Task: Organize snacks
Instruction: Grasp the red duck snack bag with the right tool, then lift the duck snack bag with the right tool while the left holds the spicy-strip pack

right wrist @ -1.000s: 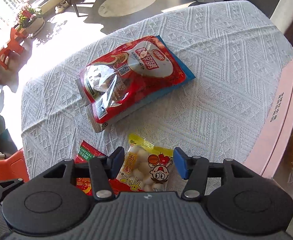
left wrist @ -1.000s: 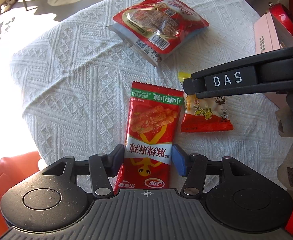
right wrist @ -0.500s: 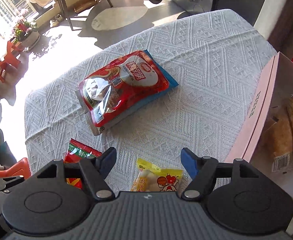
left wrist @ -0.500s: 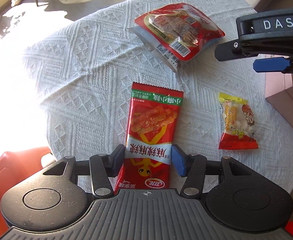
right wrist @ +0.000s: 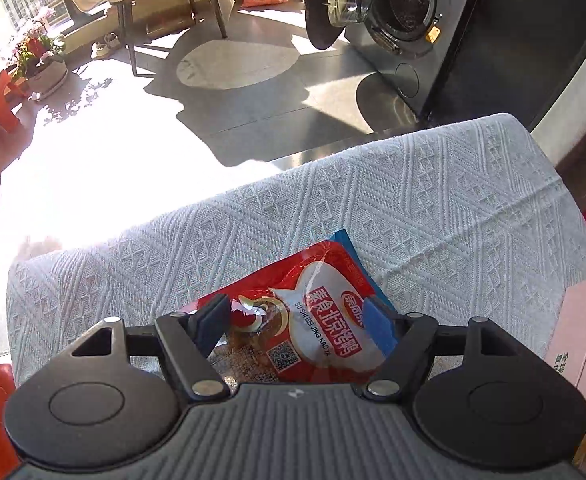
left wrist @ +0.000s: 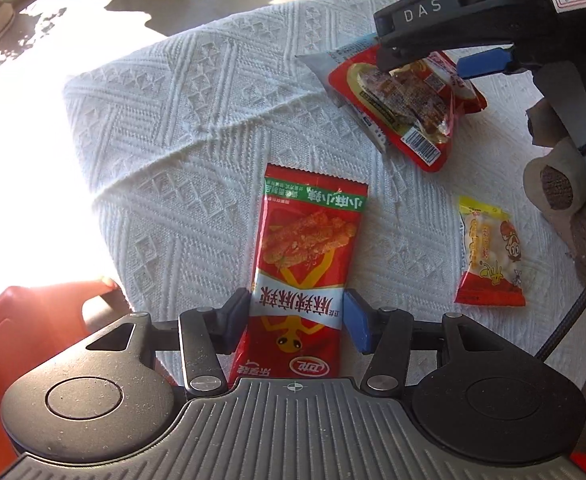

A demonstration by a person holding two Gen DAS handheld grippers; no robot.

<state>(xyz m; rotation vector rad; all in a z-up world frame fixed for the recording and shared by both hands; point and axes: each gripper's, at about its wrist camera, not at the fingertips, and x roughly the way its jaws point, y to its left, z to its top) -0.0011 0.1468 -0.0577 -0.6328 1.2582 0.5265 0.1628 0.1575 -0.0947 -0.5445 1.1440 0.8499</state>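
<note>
A long red snack packet (left wrist: 305,248) with a green band sits lengthwise between the pads of my left gripper (left wrist: 297,320), which is shut on its lower half. A big red bag (left wrist: 405,108) with a blue edge lies at the back of the white tablecloth (left wrist: 173,140). My right gripper (left wrist: 433,64) hovers over the bag with its jaws apart. In the right wrist view the same bag (right wrist: 317,320) lies between the spread fingers of the right gripper (right wrist: 297,320). A small yellow and red packet (left wrist: 489,256) lies loose to the right.
A pink box (right wrist: 585,320) stands at the table's right edge. An orange chair (left wrist: 33,340) sits beside the near left corner. A brown knit sleeve (left wrist: 565,188) and a cable hang at the right. Beyond the table are a sunlit floor and a washing machine (right wrist: 393,12).
My right gripper let go of the small yellow packet, opened wider and moved back over the big red bag. The left gripper kept its hold on the long red packet and shifted slightly.
</note>
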